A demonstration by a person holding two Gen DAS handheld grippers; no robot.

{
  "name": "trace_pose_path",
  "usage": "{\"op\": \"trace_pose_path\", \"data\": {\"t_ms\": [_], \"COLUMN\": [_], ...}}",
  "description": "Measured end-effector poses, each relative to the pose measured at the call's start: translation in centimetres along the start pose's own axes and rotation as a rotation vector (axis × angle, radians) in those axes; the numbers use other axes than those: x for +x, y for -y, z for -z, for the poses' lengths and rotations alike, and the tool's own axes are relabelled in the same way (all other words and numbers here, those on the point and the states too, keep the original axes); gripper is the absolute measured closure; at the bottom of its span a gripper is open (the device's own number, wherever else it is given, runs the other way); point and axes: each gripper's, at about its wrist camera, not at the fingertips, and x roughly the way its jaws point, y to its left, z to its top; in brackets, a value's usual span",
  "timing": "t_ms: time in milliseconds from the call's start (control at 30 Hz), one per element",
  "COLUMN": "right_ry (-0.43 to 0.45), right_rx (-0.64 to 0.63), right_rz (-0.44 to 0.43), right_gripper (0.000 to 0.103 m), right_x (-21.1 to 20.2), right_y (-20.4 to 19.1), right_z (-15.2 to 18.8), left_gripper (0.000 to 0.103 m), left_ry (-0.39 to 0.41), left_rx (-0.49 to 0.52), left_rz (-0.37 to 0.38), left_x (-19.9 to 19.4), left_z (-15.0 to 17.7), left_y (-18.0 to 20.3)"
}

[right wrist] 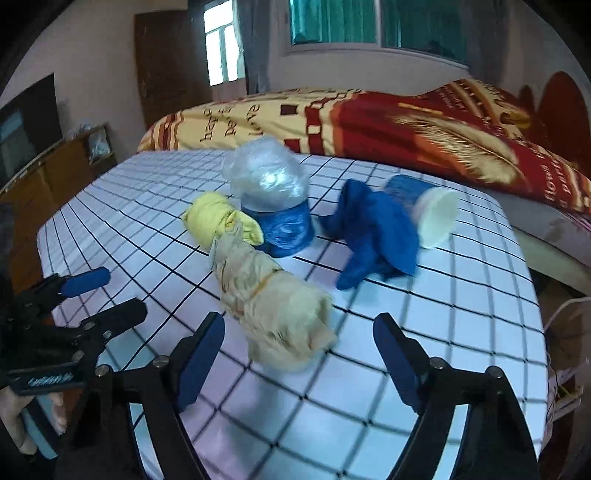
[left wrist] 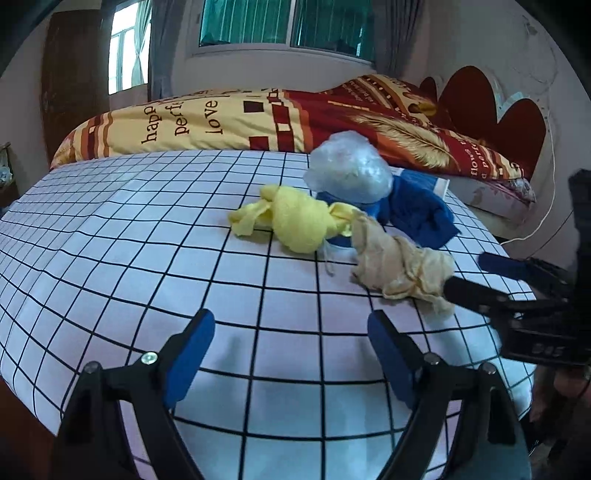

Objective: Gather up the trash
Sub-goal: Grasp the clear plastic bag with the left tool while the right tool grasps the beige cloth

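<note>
Both claws gape empty; right claw (right wrist: 299,356) straddling the beige wad (right wrist: 273,314) may nudge it off the surface (right wrist: 461,332).

Home bedroom. A bed (left wrist: 258,122) is sitting at the far side, wearing a red and yellow quilt (right wrist: 406,125) printed with words and a feather, and a red heart-shaped headboard (left wrist: 491,103) is standing at the far right. Windows (left wrist: 284,26) with green curtains are letting daylight in along the far wall. A dark wooden wardrobe (right wrist: 166,66) is standing far left, and a TV (right wrist: 29,122) on a low wooden cabinet (right wrist: 55,162) is showing at the left. A grid-patterned table (left wrist: 129,240) is taking up the near area beside the bed.
</note>
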Motion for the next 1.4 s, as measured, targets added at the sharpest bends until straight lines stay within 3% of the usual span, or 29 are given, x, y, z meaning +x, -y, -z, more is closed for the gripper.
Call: {"op": "trace_pose_path", "data": {"t_ms": [167, 233, 267, 367, 500, 633, 733, 900, 1167, 1200, 1233, 1333, 1400], "right_ry": [-0.072, -0.095, -0.102, -0.078, -0.016, 0.076, 0.119, 0.12, 0.093, 0.088, 0.085, 0.082, 0.084], "right_rx": [-0.019, -0.026, -0.026, -0.025, -0.023, 0.03, 0.104, 0.226, 0.266, 0.269, 0.269, 0.263, 0.26], "right_rz": [-0.033, -0.041, -0.048, -0.083, -0.081, 0.006, 0.126, 0.241, 0.248, 0.246, 0.245, 0.233, 0.231], "right_gripper": [0.023, 0.039, 0.054, 0.067, 0.067, 0.067, 0.067, 0.067, 0.067, 0.067, 0.067, 0.067, 0.067], "right_x": [3.8, 4.7, 4.9, 3.8, 0.6, -3.1, -4.8, -5.0, -3.3, -2.9, -2.8, -2.5, -2.5], "right_y": [-0.9, -1.1, -1.2, -1.4, -1.2, 1.2, 4.7, 10.7, 14.6, 14.7, 14.6, 14.5, 14.3], "right_z": [-1.0, -1.0, -0.8, -0.2, 0.7, 0.8, 0.0, -1.6, -2.4, -2.3, -2.2, -2.0, -1.9], "left_gripper": [0.017, 0.017, 0.017, 0.017, 0.022, 0.022, 0.022, 0.022, 0.022, 0.027, 0.039, 0.05, 0.053], "left_ry": [-0.014, -0.017, -0.016, -0.017, -0.004, 0.019, 0.038, 0.065, -0.003, -0.015, -0.021, -0.006, 0.013], "left_rx": [0.003, -0.001, -0.002, -0.002, -0.007, 0.016, 0.038, 0.087, 0.128, 0.127, 0.127, 0.124, 0.119], "left_rz": [0.005, 0.008, 0.009, 0.014, 0.033, 0.047, 0.063, 0.074, 0.086, 0.096, 0.1, 0.118, 0.127], "left_x": [0.7, 0.9, 1.0, 1.2, 0.9, 0.7, 1.1, 3.4, 8.5, 8.9, 9.1, 8.8, 8.3], "left_z": [-0.2, -0.2, -0.2, -0.3, -0.6, -1.5, -3.5, -7.6, -10.6, -10.6, -10.6, -10.4, -10.6], "left_y": [-0.3, -0.3, -0.4, -0.4, 0.0, 1.2, 2.4, 4.2, 5.8, 5.9, 5.8, 5.7, 5.7]}}
